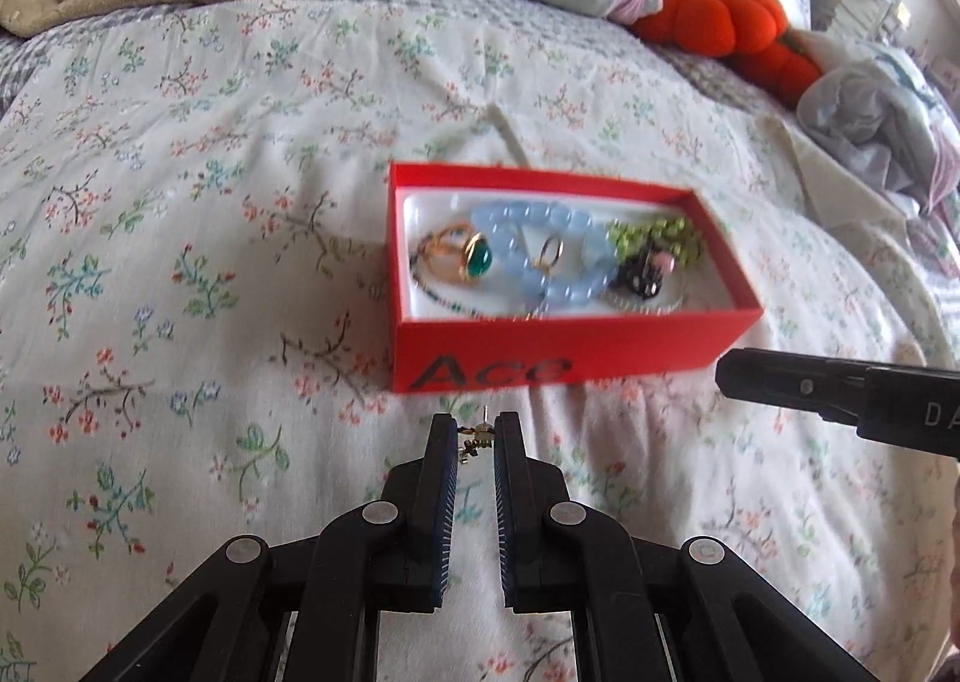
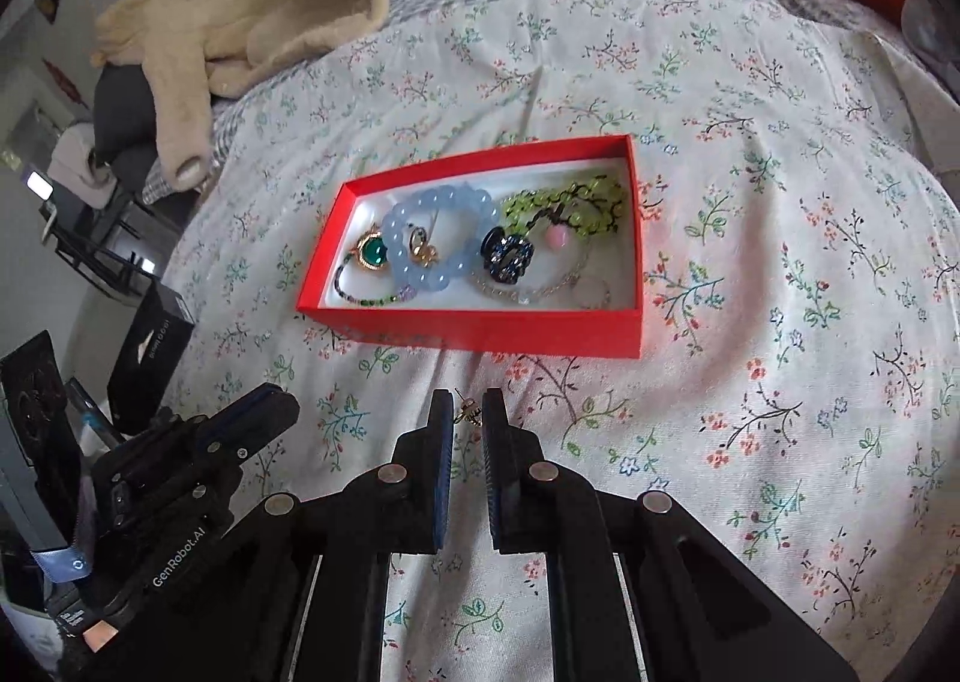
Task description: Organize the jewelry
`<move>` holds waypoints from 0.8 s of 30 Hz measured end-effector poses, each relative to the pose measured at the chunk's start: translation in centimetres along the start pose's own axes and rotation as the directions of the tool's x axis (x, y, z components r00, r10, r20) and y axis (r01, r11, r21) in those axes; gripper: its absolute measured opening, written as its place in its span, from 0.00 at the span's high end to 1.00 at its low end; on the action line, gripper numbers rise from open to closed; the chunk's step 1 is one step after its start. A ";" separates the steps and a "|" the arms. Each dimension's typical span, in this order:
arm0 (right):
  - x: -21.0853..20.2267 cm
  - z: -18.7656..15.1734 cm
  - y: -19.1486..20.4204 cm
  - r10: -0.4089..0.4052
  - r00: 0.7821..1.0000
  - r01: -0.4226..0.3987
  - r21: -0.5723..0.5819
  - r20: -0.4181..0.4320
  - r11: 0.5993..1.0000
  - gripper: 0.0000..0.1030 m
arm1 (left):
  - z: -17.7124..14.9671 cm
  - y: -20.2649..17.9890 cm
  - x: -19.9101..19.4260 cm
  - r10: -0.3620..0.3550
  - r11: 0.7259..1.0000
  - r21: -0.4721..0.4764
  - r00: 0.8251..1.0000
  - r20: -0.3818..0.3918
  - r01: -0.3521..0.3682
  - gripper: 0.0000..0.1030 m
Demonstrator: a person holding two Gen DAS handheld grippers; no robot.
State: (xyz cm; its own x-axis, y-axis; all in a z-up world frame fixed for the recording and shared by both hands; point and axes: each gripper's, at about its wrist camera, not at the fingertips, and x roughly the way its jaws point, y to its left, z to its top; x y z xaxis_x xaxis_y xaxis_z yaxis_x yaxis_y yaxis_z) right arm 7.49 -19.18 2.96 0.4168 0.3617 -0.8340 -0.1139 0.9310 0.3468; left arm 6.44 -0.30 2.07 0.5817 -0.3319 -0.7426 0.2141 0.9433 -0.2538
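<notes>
Ridged black tool (image 2: 467, 412) around spiky gold earring (image 2: 468, 413)

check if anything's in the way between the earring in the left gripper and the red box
Nothing visible stands between them. The small gold earring, pinched at the tips of the left gripper, faces only bare floral bedspread up to the near wall of the red box. The right gripper sits off to the right side, clear of that path.

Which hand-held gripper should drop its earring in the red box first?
Probably the right hand-held gripper: it pinches an earring and its tip reaches a corner of the red box. The left hand-held gripper, also holding one, looks farther back.
</notes>
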 end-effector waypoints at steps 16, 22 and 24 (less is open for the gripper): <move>-0.2 3.5 -2.9 -0.021 0.998 0.018 0.049 0.057 0.999 0.90 | 3.8 -0.1 3.5 -0.055 0.996 -0.064 0.996 0.067 0.059 0.94; 0.9 4.0 -3.3 -0.019 0.999 0.017 0.052 0.043 0.998 0.90 | 4.1 -0.4 4.2 -0.051 0.998 -0.046 0.997 0.064 0.054 0.93; 1.0 4.1 -3.4 -0.016 0.999 0.014 0.052 0.042 0.999 0.90 | 4.1 -0.5 4.4 -0.046 0.998 -0.041 0.997 0.063 0.048 0.93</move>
State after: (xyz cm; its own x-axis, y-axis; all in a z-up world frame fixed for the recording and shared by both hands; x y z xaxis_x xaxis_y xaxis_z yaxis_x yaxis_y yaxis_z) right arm 12.00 -22.13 2.69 0.4558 0.3446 -0.8207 -0.0616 0.9320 0.3572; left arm 12.13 -2.25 1.48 0.6196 -0.3746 -0.6898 0.2096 0.9258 -0.3145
